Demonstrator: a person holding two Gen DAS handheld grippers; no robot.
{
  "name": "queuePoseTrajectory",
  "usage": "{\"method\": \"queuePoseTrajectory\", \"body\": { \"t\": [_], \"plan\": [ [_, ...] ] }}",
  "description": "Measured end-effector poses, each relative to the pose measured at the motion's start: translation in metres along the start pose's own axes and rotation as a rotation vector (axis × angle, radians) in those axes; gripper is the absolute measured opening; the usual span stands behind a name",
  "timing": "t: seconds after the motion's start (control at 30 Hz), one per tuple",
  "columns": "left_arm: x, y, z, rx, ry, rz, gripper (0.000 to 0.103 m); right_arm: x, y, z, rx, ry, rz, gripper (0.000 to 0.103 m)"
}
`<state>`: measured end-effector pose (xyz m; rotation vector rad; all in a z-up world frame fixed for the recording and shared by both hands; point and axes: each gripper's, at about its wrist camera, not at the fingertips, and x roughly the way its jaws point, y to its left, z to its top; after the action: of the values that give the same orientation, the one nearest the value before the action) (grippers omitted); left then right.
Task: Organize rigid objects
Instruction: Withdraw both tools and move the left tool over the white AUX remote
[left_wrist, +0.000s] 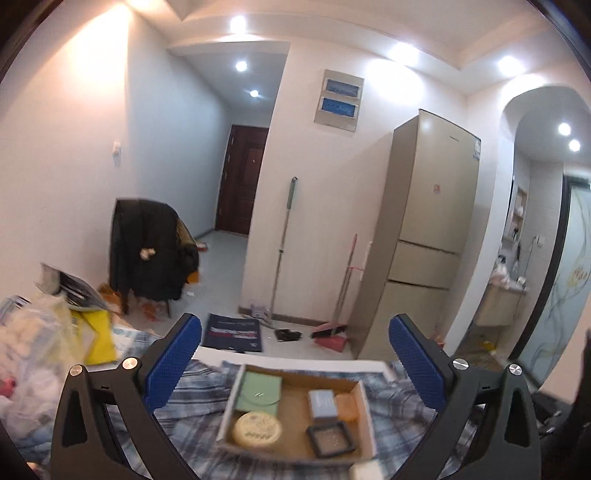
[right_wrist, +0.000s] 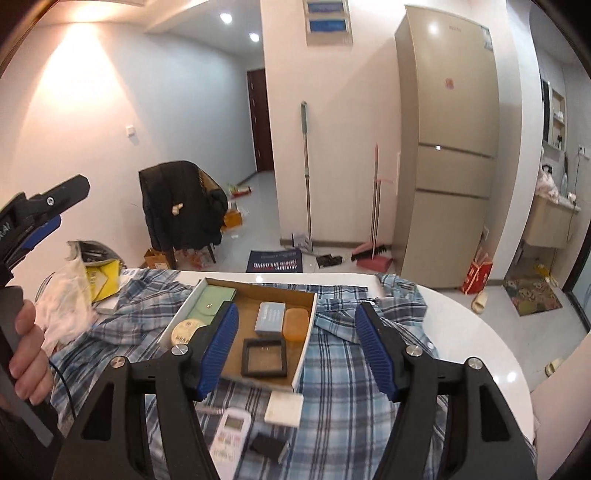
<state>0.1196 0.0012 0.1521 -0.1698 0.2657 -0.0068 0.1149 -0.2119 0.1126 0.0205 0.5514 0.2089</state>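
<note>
Shallow cardboard tray (right_wrist: 305, 334), white-rimmed, lay open on the plaid cloth (right_wrist: 347, 369) over the table. Inside were 5 items: green pouch (right_wrist: 216, 300) flat in the far left corner; round cream tin (right_wrist: 186, 329) near left; grey-blue box (right_wrist: 270, 318) centre; orange block (right_wrist: 295, 323) touching its right side; black square frame (right_wrist: 264, 357) flat at the near edge. Outside the tray, just beside its near rim: white block (right_wrist: 283, 407), white remote (right_wrist: 229, 435), small black piece (right_wrist: 269, 446).
</note>
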Motion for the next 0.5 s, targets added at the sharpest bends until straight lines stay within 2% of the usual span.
{"method": "queuePoseTrajectory", "body": {
  "t": [0.13,0.23,0.33,0.37,0.5],
  "plan": [
    [-0.026,-0.019,-0.021,0.092,0.018,0.053,0.103,-0.031,-0.006,-0.023,0.022,-0.046,0.001,0.067],
    [-0.037,-0.035,-0.045,0.139,0.036,0.003,0.103,-0.043,-0.013,-0.033,0.030,-0.073,-0.047,0.067],
    [-0.044,-0.046,-0.071,0.139,0.095,-0.093,0.103,-0.049,-0.017,-0.041,0.019,-0.098,-0.108,0.067],
    [-0.043,-0.048,-0.081,0.132,0.133,-0.137,0.103,-0.049,-0.020,-0.044,0.028,-0.100,-0.108,0.067],
    [-0.034,-0.056,-0.106,0.141,0.242,-0.178,0.103,-0.044,-0.029,-0.049,0.062,-0.099,-0.080,0.067]
  ]
}}
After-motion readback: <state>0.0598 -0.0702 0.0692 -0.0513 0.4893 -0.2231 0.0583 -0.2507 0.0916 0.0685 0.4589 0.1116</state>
